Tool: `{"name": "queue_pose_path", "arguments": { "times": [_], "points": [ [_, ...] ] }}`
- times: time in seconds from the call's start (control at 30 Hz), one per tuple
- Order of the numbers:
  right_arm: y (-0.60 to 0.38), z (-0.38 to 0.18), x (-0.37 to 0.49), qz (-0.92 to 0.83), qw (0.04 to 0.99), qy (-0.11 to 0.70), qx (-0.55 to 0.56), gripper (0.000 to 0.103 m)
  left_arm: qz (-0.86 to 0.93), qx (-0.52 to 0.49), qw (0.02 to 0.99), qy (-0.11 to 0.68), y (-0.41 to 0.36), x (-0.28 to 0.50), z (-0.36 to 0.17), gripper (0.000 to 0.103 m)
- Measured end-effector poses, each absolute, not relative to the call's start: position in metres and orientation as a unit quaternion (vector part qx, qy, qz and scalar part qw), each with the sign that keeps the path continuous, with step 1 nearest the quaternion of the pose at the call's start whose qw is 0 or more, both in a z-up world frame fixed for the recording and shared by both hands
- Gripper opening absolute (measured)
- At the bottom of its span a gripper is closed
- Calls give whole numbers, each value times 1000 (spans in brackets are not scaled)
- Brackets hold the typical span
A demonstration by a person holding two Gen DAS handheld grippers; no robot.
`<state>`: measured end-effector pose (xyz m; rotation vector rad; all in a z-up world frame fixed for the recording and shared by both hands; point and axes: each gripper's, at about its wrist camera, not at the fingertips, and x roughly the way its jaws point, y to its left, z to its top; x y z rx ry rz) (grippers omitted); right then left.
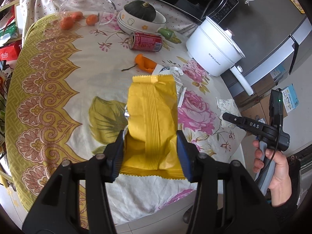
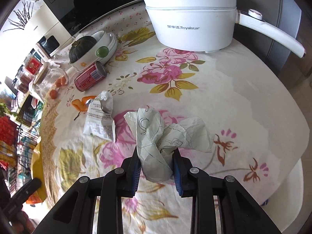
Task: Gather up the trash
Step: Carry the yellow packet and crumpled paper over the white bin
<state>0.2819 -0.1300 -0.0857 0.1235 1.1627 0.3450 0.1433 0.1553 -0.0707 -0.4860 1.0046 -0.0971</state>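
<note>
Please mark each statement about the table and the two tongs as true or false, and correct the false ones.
1. The left tongs have the yellow wrapper between their fingers. True.
2. The red can stands upright on the table. False: it lies on its side, near the white bowls.
3. The right tongs grip a crumpled paper. True.
4. The dark green pumpkin sits inside the white electric pot. False: it rests in the white bowls.
5. The orange peel lies between the red can and the yellow wrapper. True.
</note>
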Motion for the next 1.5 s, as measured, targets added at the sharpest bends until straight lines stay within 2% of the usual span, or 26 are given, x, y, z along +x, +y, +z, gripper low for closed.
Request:
{"name": "queue_pose_path", "arguments": {
  "times": [0.7,1.5],
  "points": [
    [-276,-71,189,104,832,539,83,30,-147,-120,853,487,27,145,-62,52],
    [-426,-105,145,29,819,560,124,30,-289,-21,812,507,-189,162,-106,52]
  ]
}}
